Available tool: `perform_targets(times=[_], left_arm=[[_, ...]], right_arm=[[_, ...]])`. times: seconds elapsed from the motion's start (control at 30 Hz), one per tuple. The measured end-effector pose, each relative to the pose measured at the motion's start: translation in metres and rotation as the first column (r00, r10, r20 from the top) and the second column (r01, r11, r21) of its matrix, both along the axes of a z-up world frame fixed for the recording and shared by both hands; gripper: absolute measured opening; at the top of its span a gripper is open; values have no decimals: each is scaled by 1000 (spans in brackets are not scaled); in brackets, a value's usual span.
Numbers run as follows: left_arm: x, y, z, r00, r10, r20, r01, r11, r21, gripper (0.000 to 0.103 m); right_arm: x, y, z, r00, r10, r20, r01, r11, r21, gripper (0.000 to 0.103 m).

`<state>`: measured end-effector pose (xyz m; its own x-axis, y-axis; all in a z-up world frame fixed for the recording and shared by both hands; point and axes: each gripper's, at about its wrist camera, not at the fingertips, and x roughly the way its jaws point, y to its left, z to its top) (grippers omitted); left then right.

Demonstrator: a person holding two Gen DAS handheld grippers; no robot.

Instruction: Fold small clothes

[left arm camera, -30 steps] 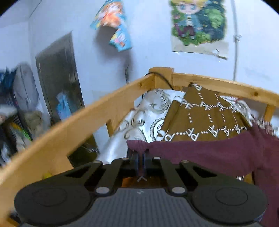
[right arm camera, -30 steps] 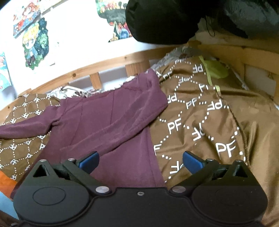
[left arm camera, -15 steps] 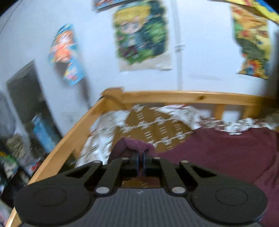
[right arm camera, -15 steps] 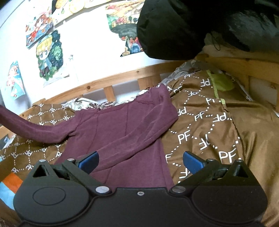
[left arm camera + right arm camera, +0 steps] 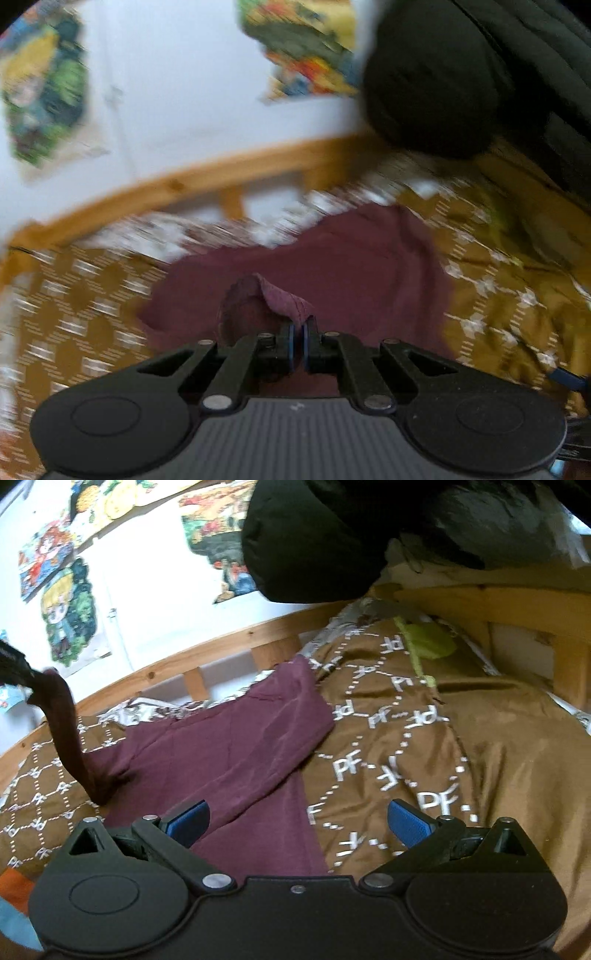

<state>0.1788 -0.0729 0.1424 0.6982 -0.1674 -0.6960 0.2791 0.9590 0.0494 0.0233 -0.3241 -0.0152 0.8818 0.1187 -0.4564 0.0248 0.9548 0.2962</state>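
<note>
A maroon long-sleeved top (image 5: 229, 753) lies spread on a brown patterned bedcover (image 5: 424, 738). My left gripper (image 5: 298, 341) is shut on the cuff of its left sleeve (image 5: 284, 304) and holds it lifted above the top's body (image 5: 351, 258). In the right wrist view that sleeve (image 5: 66, 731) rises steeply from the shoulder to the left gripper at the left edge. The other sleeve (image 5: 280, 771) lies folded across the body. My right gripper (image 5: 297, 819) is open and empty, above the top's lower right edge.
A wooden bed rail (image 5: 177, 664) runs along the far side under a white wall with posters (image 5: 70, 613). A black bundle (image 5: 314, 542) hangs over the head end. A lime green item (image 5: 428, 638) lies on the cover.
My left gripper has swung right with the sleeve cuff, lifting the sleeve up and over toward the top's body. The right gripper has barely moved and stays open.
</note>
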Motion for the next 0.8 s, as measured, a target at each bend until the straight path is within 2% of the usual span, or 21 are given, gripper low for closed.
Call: perform_targets(times=[0.13,0.23,0.33,0.43,0.47,0.5,0.6,0.67,0.8], left_arm=[[9,-37,-51,992,-44,-118,35,996,-77,4],[12,-52,-85,981,-74,-181,63,996,-63,4],[10,-52,-104,974,-100,-202,87,994,-73,6],[3,-50,-114,966,-152,-211,125,983,-134,29],[0,-48,-116,962,-167,-214,136,979,-153,46],[-3,-46,-117,960,-181,-213,147,975,-167,58],[-12,-40,-114,958,-217,-187,183,966,-182,71],[-19,-31,-111,962,-220,-165,188,964,-187,86],[-24,-2,-109,977,-153,-148,124,975,-186,93]], right_arm=[[5,-18,-7,998,-59,-13,59,998,7,102],[8,-33,-11,994,-108,-10,108,994,-11,102],[13,-46,-16,989,-145,-8,145,989,-17,102],[17,-51,-22,988,-156,-5,156,988,-18,102],[17,-49,-23,988,-154,1,154,988,-30,102],[18,-46,-24,989,-147,7,147,988,-47,102],[20,-38,-27,993,-119,23,120,990,-79,102],[22,-31,-28,995,-100,29,102,990,-96,102],[22,-18,-30,997,-66,44,71,988,-136,102]])
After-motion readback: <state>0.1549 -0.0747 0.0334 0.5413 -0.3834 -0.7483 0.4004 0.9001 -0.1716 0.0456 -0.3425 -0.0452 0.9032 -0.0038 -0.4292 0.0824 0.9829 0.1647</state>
